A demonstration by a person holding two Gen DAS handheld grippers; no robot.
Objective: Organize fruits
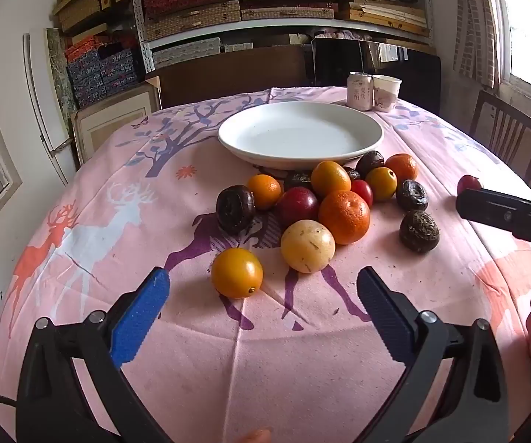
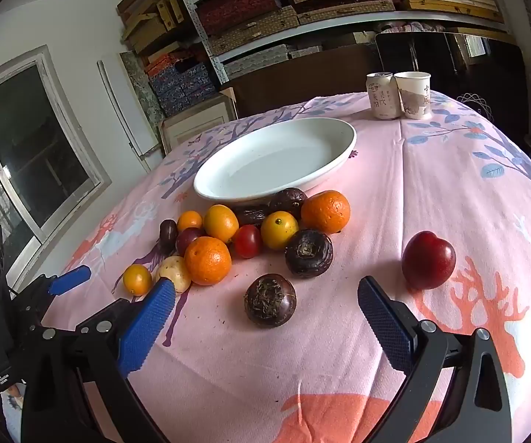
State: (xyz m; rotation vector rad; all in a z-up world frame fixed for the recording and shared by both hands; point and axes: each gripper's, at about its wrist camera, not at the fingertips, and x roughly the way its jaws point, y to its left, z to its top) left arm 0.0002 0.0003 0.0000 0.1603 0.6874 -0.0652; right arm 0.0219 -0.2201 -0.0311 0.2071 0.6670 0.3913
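A white plate [image 1: 372, 136] stands empty on the pink tablecloth, also in the right wrist view [image 2: 346, 147]. In front of it lies a pile of several fruits: oranges [image 1: 343, 216], yellow-orange fruits [image 1: 236, 272], a pale yellow fruit [image 1: 307, 246], dark brown ones [image 1: 419, 230] and red ones. My left gripper [image 1: 263, 282] is open and empty, just short of the nearest yellow-orange fruit. My right gripper [image 2: 265, 297] is open and empty, with a dark brown fruit [image 2: 270, 299] between its fingertips' line. A red plum [image 2: 428, 260] lies apart, to the right.
A drink can [image 2: 382, 95] and a paper cup [image 2: 415, 94] stand at the table's far edge behind the plate. Shelves with boxes fill the back wall. A wooden chair [image 1: 505, 136] stands at the right of the table.
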